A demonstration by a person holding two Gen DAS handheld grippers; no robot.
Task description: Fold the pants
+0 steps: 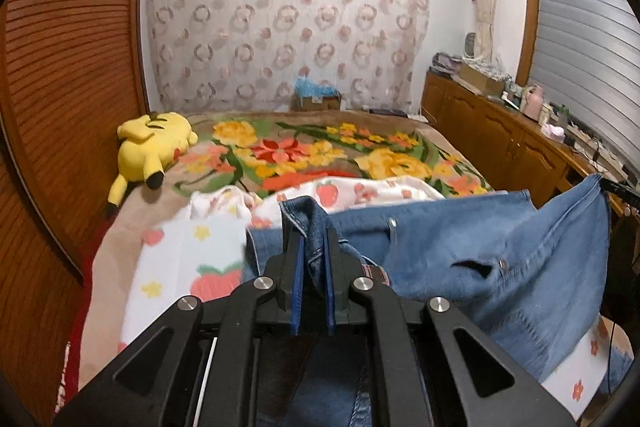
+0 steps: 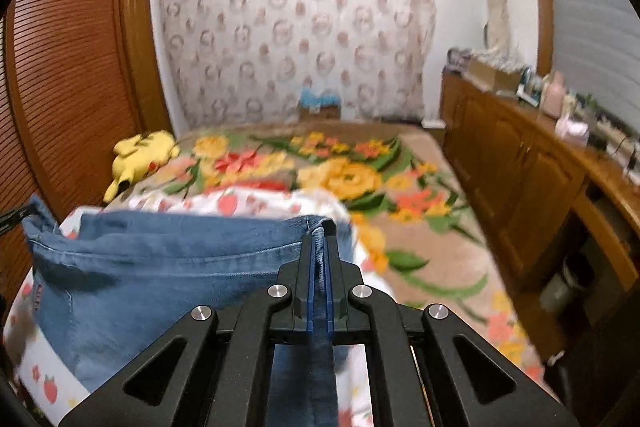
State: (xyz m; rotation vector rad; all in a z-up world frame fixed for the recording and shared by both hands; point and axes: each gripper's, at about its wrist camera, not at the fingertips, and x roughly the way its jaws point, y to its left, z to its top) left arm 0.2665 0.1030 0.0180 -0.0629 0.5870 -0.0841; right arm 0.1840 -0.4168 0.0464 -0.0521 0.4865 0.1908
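Pants: one pair of blue denim jeans (image 1: 460,251), pinched at both ends and held up over the bed.

One pair only, stretched between two grippers above one white sheet printed with strawberries and stars (image 1: 180,267), which lies on one floral blanket (image 1: 320,151). Left gripper (image 1: 312,247): blue-padded fingers nearly closed, a thick bunch of denim clamped between them. Right gripper (image 2: 319,251): fingers almost together, nipping a thin folded edge of the jeans (image 2: 160,267). Denim sags between the two holds, its lower part likely resting on the sheet. One small red tab on the back pocket seam (image 2: 39,293); lettering too blurred to read. One yellow plush toy (image 1: 154,147) lies at the blanket's far left, well apart from the jeans.
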